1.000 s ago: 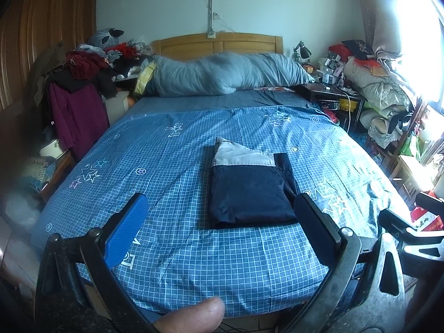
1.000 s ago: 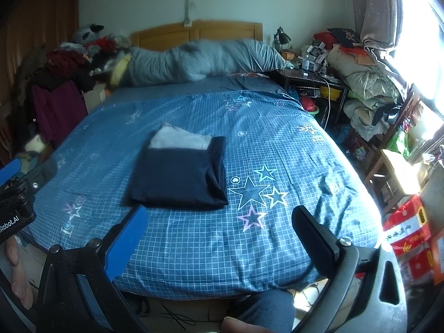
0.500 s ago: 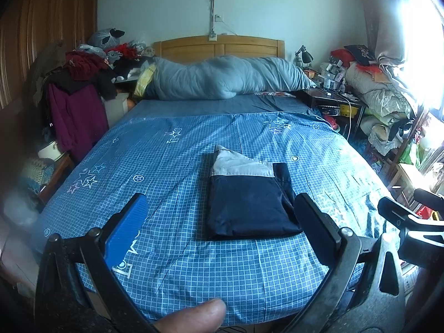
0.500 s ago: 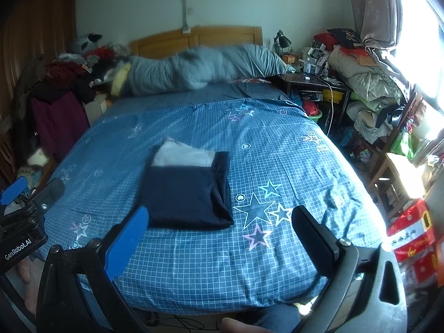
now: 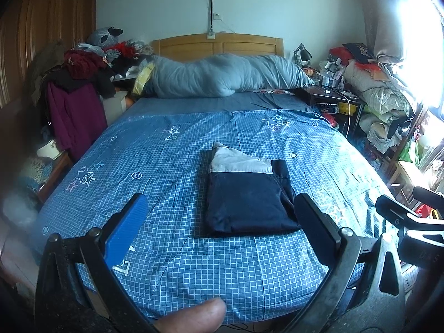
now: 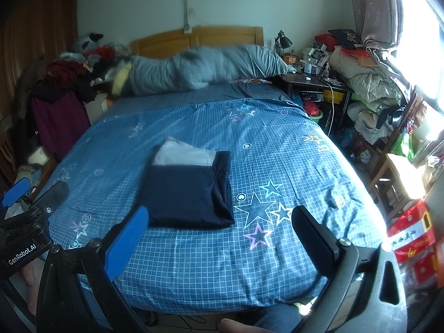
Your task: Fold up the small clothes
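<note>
The folded garment (image 5: 247, 194) lay on the bed (image 5: 166, 166); both grippers' fingers (image 5: 126, 229) (image 6: 315, 242) stood apart, empty, their bases cut off.

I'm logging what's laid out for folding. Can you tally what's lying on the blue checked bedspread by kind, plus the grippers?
Folded navy garment with a pale grey band: 1
Long grey rolled duvet at the wooden headboard: 1
Handheld grippers, jaws open and empty: 2, the left gripper and the right gripper
Total: 4
</note>
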`<state>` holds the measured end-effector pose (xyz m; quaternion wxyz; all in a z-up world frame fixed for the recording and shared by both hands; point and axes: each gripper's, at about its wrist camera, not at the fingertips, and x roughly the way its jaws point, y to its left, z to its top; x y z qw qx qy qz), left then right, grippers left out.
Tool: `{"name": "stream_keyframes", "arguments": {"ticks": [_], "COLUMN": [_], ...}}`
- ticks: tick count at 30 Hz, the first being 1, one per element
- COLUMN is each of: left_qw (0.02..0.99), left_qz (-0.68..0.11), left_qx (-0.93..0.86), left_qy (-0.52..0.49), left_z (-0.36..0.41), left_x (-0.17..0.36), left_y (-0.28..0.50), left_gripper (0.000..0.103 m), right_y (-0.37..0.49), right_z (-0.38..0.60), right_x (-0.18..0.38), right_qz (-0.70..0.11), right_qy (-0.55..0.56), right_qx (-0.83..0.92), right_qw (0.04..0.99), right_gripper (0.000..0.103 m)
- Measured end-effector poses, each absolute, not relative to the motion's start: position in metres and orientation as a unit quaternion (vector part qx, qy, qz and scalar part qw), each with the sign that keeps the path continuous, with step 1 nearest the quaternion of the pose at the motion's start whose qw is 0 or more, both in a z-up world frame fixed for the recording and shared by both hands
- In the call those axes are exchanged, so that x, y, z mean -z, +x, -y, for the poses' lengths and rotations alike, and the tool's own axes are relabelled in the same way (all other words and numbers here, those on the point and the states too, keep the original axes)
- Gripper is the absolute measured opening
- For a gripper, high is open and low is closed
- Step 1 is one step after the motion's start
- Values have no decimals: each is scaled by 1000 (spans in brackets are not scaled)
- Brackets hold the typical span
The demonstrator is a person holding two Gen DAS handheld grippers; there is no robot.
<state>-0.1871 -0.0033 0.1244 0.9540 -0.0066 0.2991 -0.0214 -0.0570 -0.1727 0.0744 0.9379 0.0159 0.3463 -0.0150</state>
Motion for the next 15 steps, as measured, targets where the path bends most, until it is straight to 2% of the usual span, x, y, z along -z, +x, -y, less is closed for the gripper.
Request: {"name": "stream_keyframes", "arguments": {"ticks": [15], "left_qw": [952], "left_qz": [-306], "left_qx": [19], "left_qy": [-4], "left_z": [3], "left_x": [-120], "left_y": [-186], "left_gripper": [103], "right_y": [-57], "right_z": [173], "right_x": [-72], "right_qz": [-347], "right_qy": [19], "right_qx": [12], "right_qw": [938], "right_gripper": [103]}}
